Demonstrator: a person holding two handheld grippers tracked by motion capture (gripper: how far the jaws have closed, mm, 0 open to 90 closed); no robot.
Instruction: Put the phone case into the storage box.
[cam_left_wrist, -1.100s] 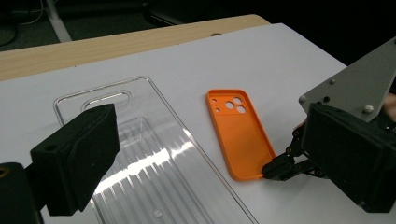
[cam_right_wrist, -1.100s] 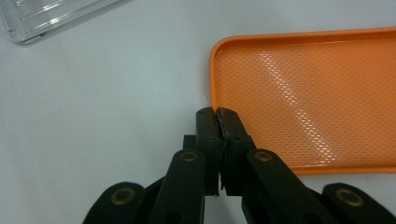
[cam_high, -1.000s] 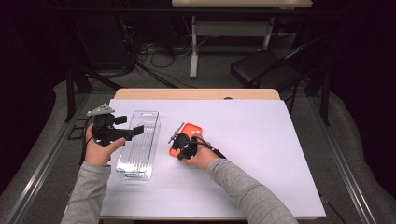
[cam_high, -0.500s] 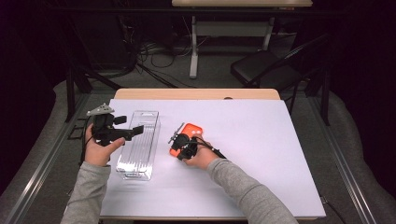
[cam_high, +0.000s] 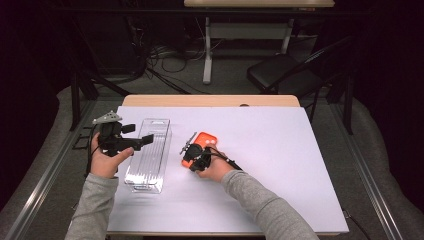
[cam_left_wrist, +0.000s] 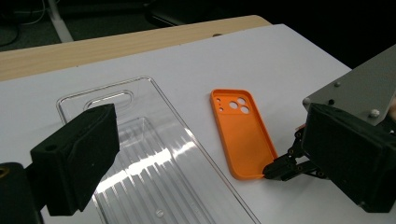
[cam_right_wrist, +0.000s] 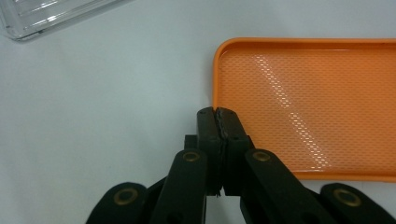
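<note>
An orange phone case (cam_high: 207, 140) lies open side up on the white tabletop, with its camera holes at the far end (cam_left_wrist: 238, 105). My right gripper (cam_right_wrist: 217, 114) is shut on the rim at the case's near end, one jaw inside the wall and one outside. The left gripper view shows it from the side (cam_left_wrist: 276, 169). My left gripper (cam_high: 137, 135) is open and hovers over the left side of a long clear plastic tray (cam_high: 150, 165). One of its black pads (cam_left_wrist: 79, 154) hangs above the ribbed tray (cam_left_wrist: 154, 154).
A white sheet (cam_high: 290, 165) covers the table, with a wooden strip (cam_high: 210, 100) along the far edge. The tray's corner (cam_right_wrist: 42, 14) lies just left of the case. A black chair (cam_high: 280, 75) and floor cables stand beyond the table.
</note>
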